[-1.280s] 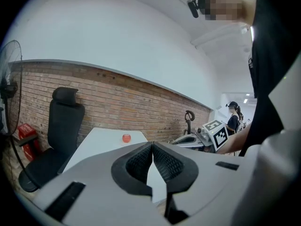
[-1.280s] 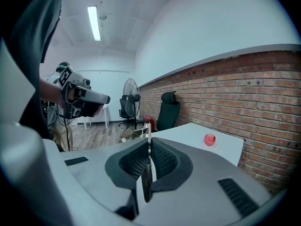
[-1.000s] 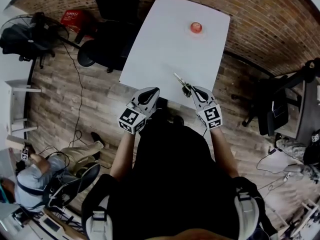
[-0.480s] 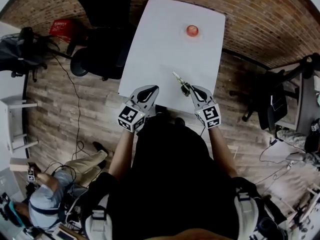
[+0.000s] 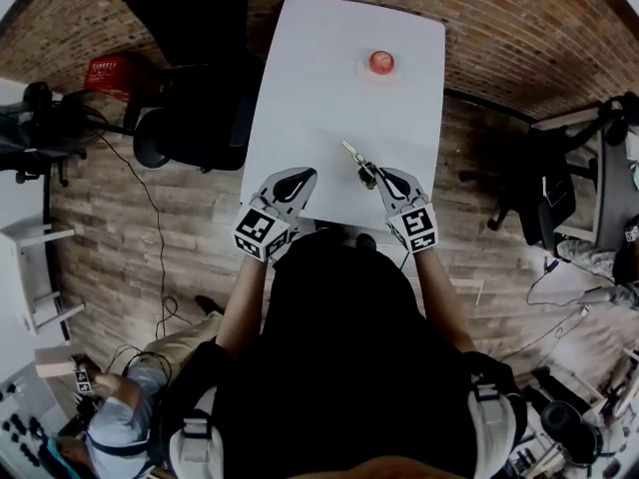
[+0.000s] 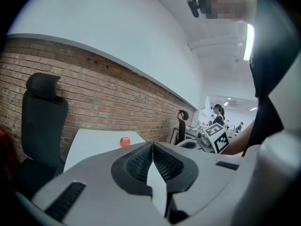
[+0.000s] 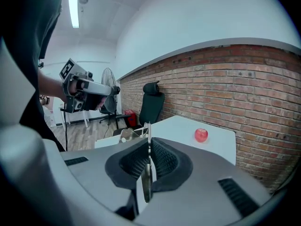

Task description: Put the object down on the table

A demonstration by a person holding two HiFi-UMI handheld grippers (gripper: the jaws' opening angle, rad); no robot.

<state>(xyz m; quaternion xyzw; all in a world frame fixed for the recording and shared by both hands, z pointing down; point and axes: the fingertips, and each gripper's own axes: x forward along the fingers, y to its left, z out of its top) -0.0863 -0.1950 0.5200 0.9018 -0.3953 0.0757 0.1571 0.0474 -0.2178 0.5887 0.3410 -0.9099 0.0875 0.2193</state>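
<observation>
Metal object, thin and shiny, is clamped edge-on between the closed jaws of the right gripper, and in the right gripper view its flat strip stands up out of the pads. It hangs over the near end of the white table, seemingly lifted clear of the surface, though how high cannot be told. The left gripper is beside it over the same edge, its jaws pressed together on nothing. The main risk is probably a release from this height: a light, stiff piece of metal would likely bounce or skid, and this close to the near edge it could slide off onto the wooden floor. Because only a narrow strip is pinched, the object might also pivot in the pads as it is lowered and land on a corner. A red apple sits well apart at the far end and looks to be in no danger.
</observation>
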